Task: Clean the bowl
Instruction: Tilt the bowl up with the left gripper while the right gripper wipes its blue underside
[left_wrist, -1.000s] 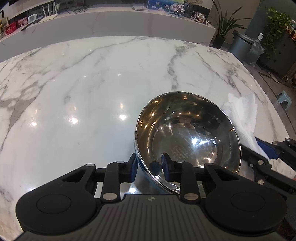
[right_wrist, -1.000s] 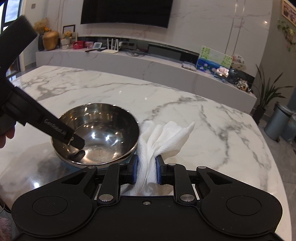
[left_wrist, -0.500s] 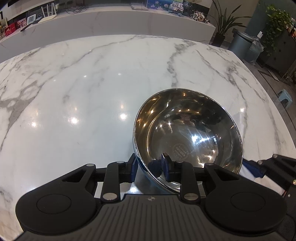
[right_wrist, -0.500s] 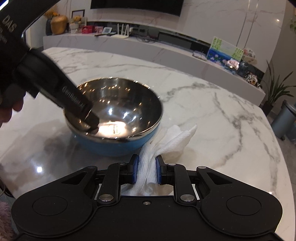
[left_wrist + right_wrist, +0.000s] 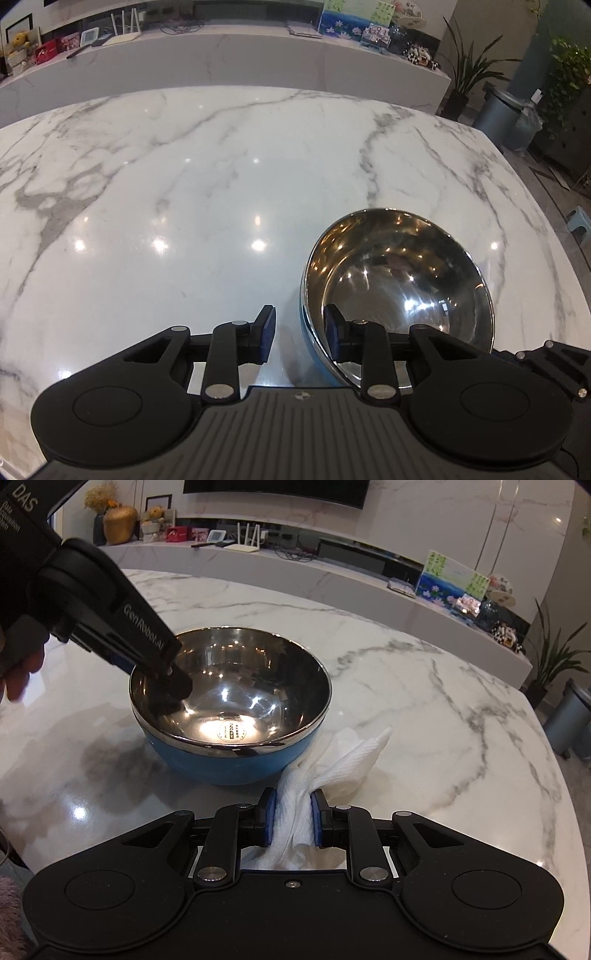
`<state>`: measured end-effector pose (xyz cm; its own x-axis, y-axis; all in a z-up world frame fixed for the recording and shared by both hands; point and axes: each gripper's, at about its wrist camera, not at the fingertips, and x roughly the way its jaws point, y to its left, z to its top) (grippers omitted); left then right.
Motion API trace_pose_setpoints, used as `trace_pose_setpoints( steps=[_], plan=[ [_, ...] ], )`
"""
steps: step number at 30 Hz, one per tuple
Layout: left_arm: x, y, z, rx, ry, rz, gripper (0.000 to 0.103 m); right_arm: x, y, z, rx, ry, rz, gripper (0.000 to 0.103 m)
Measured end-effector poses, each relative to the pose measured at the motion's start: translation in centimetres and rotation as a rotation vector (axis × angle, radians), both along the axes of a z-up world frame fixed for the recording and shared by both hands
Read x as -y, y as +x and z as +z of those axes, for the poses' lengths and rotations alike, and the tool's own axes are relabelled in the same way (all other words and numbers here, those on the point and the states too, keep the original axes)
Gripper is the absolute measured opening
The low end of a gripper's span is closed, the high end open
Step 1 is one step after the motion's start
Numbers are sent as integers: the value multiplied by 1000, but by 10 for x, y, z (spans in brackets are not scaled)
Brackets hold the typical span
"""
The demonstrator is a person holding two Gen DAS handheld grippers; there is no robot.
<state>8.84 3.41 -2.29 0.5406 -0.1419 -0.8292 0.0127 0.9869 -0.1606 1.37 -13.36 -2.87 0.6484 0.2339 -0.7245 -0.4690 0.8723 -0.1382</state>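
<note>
A steel bowl [image 5: 399, 288] with a blue outside [image 5: 229, 716] stands on the marble table. My left gripper [image 5: 299, 332] is open: its right finger is inside the bowl, its left finger stands clear outside the near rim. It also shows in the right wrist view [image 5: 173, 683], reaching over the bowl's left rim. My right gripper [image 5: 291, 821] is shut on a white paper towel [image 5: 340, 760], just right of the bowl and low over the table.
The marble table [image 5: 184, 184] spreads left and behind the bowl, its right edge [image 5: 554, 775] close by. A long marble counter [image 5: 221, 62] with small items runs behind. A grey bin [image 5: 498, 114] and plants stand on the floor at right.
My left gripper has opened and let go of the bowl's rim, its left finger now apart from the wall. The bowl, lifted and tilted earlier, now stands on the table. The right gripper keeps hold of the towel.
</note>
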Motion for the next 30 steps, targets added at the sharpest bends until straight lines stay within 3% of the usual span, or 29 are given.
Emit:
trace_pose_setpoints(
  steps=[3,9,16,30],
  plan=[
    [2,0,1,5,2,-12,20,1,-2,0,-8,-2,0,18],
    [5,0,0,-3,2,-32,17,2,-5,2,-20,8,-2,18],
    [9,-1,0,-11,10,-36,18,2,-1,14,-16,51,-21,18],
    [-4,9,-1,-2,-3,20,25,-12,47,10,37,19,-30,18]
  ],
)
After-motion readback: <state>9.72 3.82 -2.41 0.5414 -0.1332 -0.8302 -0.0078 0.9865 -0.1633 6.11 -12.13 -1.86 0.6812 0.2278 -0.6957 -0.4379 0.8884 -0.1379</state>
